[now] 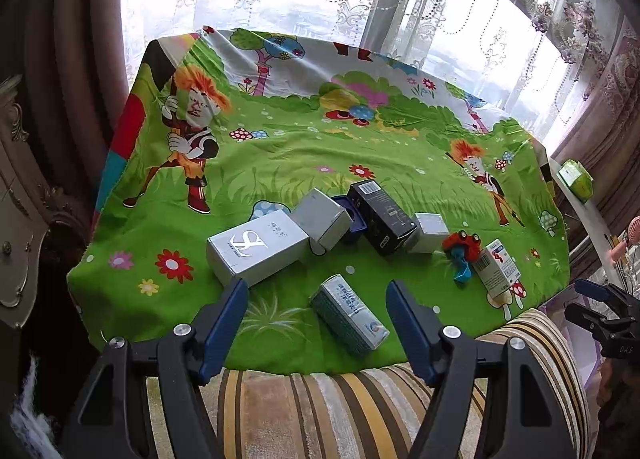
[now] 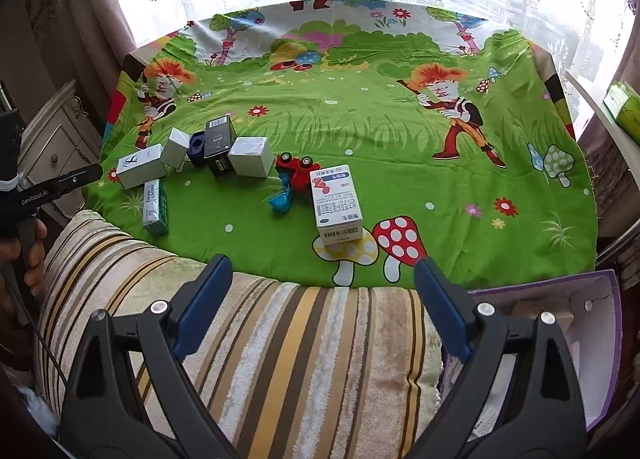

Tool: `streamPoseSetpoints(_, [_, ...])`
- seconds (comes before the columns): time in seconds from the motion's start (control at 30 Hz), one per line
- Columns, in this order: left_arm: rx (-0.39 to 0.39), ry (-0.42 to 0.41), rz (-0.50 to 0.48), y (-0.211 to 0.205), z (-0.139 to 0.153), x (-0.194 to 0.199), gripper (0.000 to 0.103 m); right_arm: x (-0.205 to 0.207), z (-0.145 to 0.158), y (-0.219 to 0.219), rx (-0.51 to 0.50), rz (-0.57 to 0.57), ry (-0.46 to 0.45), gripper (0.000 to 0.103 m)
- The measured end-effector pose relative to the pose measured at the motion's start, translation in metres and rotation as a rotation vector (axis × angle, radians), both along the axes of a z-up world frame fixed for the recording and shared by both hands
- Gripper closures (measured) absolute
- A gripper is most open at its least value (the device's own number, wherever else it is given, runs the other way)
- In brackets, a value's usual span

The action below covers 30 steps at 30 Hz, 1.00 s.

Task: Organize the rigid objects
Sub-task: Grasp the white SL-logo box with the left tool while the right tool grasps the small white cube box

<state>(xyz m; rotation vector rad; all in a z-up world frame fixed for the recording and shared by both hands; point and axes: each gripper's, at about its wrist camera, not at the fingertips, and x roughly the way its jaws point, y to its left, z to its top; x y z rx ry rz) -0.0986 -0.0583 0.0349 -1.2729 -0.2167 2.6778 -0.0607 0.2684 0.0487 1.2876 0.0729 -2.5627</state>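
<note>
the left gripper (image 1: 316,299) has its jaws spread and empty; between and just beyond them lies a teal-and-white cardboard carton (image 1: 349,316), light, stiff and smooth, best pinched across its long flat sides. the right gripper (image 2: 323,275) is also spread, a white medicine box (image 2: 336,205) just ahead, both on the soft green cartoon cloth (image 2: 360,131).

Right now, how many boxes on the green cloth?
6: silver logo box at left, grey box, black box, small silver box, teal-white box near front, white medicine box rightmost. Others could be hidden behind.
</note>
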Motion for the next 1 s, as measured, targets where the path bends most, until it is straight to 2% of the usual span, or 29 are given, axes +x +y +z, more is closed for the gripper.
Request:
streamPoseSetpoints(0.37, [-0.107,-0.073,-0.035,-0.018,-0.019,-0.033,0.031,-0.031,0.000,-0.072,0.052,0.147,0.014,0.009])
streamPoseSetpoints(0.6, [-0.187,-0.102,-0.137,-0.021,-0.036,-0.056,0.031,-0.055,-0.005,-0.133,0.113,0.300,0.049,0.009])
streamPoseSetpoints(0.83, [-0.263,-0.103,-0.193,-0.023,-0.045,-0.067,0.031,-0.081,-0.028,-0.187,0.274,0.424,0.084,0.010])
streamPoseSetpoints(1.0, [-0.270,-0.105,-0.219,-0.023,-0.051,-0.072,0.031,-0.096,-0.043,-0.217,0.344,0.475,0.063,0.010])
